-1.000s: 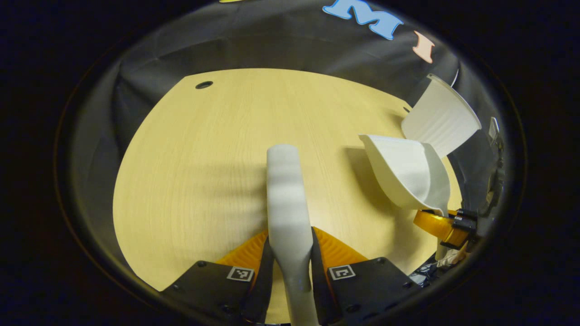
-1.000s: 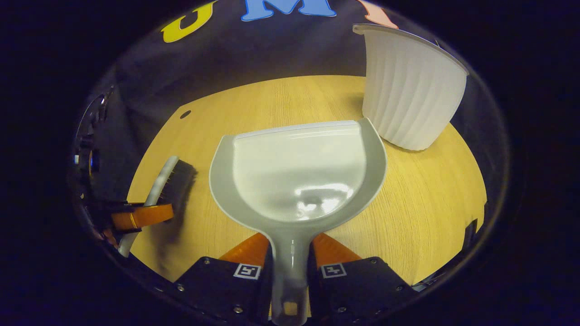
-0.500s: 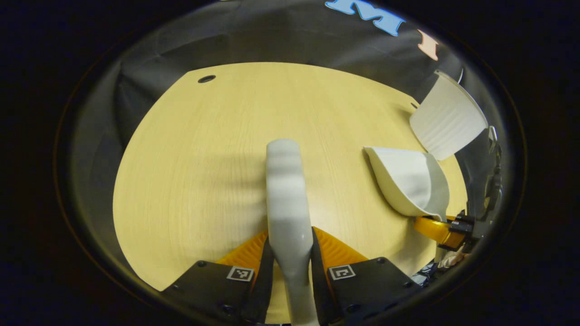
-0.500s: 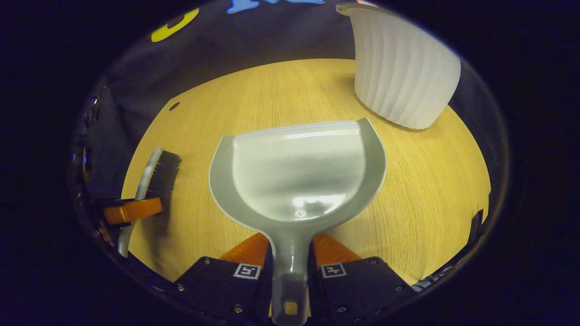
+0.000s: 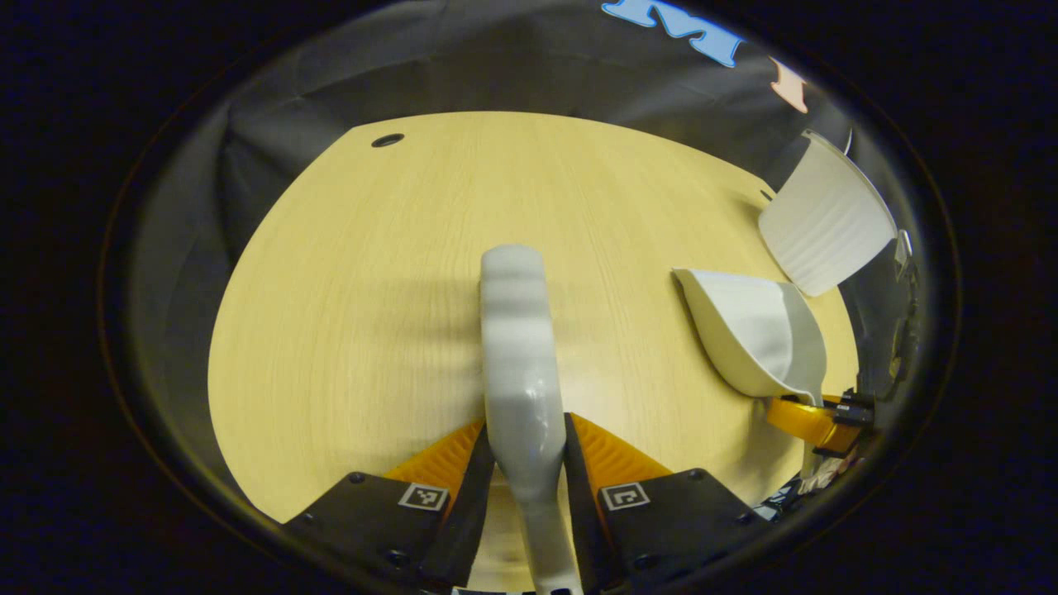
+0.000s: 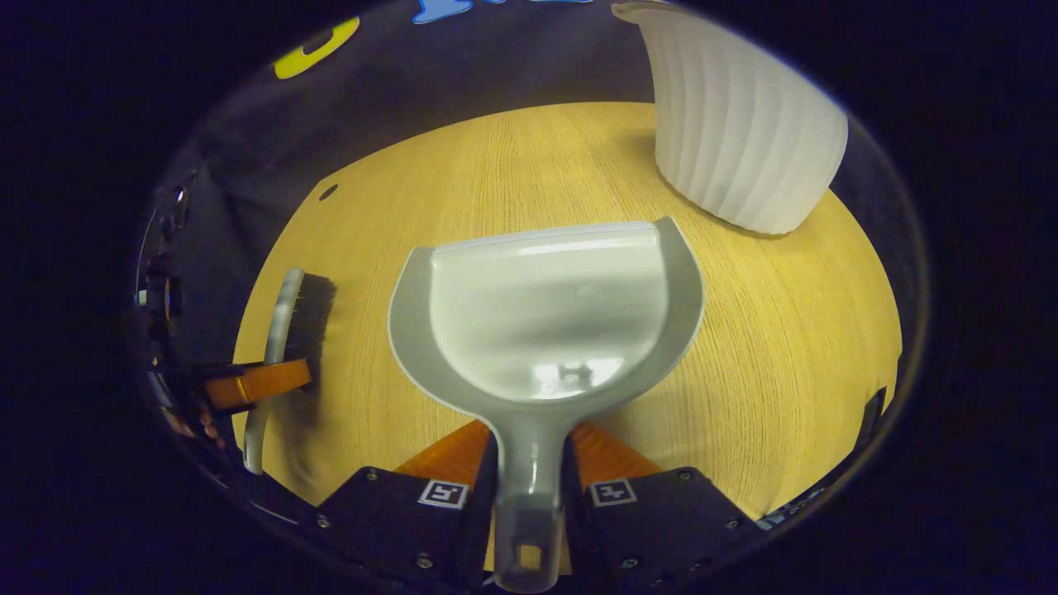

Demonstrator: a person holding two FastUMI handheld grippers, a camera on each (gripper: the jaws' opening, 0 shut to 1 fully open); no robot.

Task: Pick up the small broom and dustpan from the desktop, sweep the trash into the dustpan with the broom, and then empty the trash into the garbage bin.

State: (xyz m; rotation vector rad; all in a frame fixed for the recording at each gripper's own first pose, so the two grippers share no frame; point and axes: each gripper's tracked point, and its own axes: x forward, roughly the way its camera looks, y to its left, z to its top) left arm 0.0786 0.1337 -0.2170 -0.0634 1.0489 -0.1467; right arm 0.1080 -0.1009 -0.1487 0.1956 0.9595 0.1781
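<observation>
Right gripper view has the right gripper (image 6: 529,487) with its fingers pressed on the handle of the dustpan (image 6: 550,314), which hangs level above the counter (image 6: 793,355), pan mouth facing the white ribbed garbage bin (image 6: 744,132) just beyond and to its right. Left of the dustpan, the broom (image 6: 293,318) sits bristles-down near the counter. Left gripper view shows the left gripper (image 5: 525,487) with its fingers clamped on the broom handle (image 5: 517,347). No trash is visible on the counter or in the pan; the pan floor looks bare apart from glare. Judging by that, picking up, sweeping and emptying seem finished, or nearly so; perhaps only setting the tools down remains.
</observation>
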